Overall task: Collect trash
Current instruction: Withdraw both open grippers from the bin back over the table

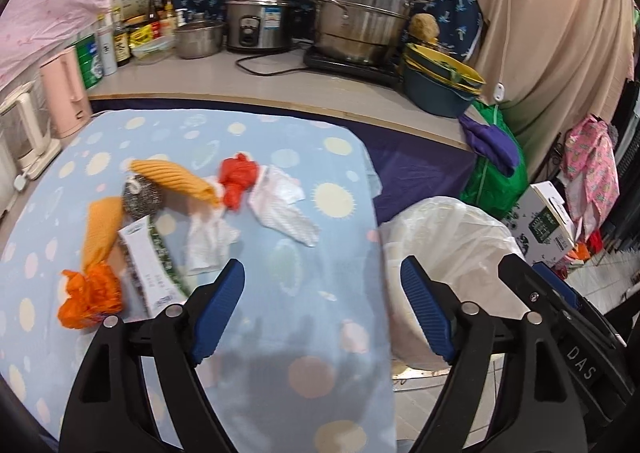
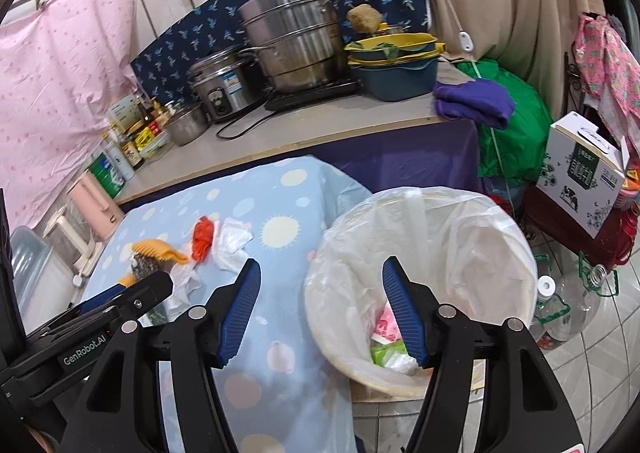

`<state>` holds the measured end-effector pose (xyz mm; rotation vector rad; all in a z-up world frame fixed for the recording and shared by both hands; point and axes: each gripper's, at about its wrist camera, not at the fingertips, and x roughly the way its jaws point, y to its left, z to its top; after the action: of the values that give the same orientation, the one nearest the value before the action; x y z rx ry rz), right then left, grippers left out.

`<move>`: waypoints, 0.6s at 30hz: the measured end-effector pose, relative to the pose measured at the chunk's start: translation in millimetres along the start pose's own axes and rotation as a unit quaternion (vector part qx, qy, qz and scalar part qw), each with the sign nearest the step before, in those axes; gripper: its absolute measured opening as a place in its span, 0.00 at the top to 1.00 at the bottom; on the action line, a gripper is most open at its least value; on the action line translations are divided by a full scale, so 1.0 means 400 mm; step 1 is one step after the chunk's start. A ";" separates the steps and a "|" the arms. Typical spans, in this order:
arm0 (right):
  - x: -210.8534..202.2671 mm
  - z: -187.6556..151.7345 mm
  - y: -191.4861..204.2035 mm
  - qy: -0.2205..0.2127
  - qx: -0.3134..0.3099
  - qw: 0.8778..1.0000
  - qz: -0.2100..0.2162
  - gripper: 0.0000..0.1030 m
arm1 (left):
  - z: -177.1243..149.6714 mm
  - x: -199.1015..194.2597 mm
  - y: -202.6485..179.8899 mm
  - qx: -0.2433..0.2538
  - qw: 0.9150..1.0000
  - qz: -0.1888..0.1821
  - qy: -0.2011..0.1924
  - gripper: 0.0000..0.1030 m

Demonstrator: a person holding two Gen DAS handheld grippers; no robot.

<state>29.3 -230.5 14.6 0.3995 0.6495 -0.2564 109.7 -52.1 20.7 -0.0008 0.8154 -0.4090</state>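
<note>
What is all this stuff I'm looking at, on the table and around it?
Trash bin: one, white liner, right of the table, some wrappers inside.
Red bag: one, crumpled, mid-table.
White tissues: a few, beside the red bag.
Yellow cloths: two, left part of the table.
Steel scourer: one, grey, between the cloths.
Orange bag: one, table's left edge.
Steamer pot: one, steel, counter behind.
Rice cooker: one, steel, counter.
Left tool: open, empty.
Right tool: open, empty.

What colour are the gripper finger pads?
Blue, ribbed pads on black arms; right wrist view shows them best.
</note>
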 end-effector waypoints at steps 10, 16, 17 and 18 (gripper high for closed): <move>0.046 -0.045 0.160 0.029 -0.054 0.997 0.035 0.40 | -0.050 -0.029 0.199 -0.053 0.996 0.074 0.012 0.24; 0.081 -0.081 0.262 0.051 -0.090 0.993 0.058 0.40 | -0.077 -0.043 0.331 -0.093 0.989 0.115 0.022 0.21; 0.087 -0.089 0.280 0.055 -0.097 0.992 0.062 0.40 | -0.082 -0.046 0.351 -0.099 0.987 0.120 0.023 0.20; 0.093 -0.097 0.299 0.058 -0.105 0.991 0.067 0.40 | -0.087 -0.049 0.375 -0.107 0.986 0.125 0.024 0.18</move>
<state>79.5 -110.8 -3.4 0.2558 0.7535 -0.0365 126.1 98.4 -12.9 -0.0876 0.8926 -0.0831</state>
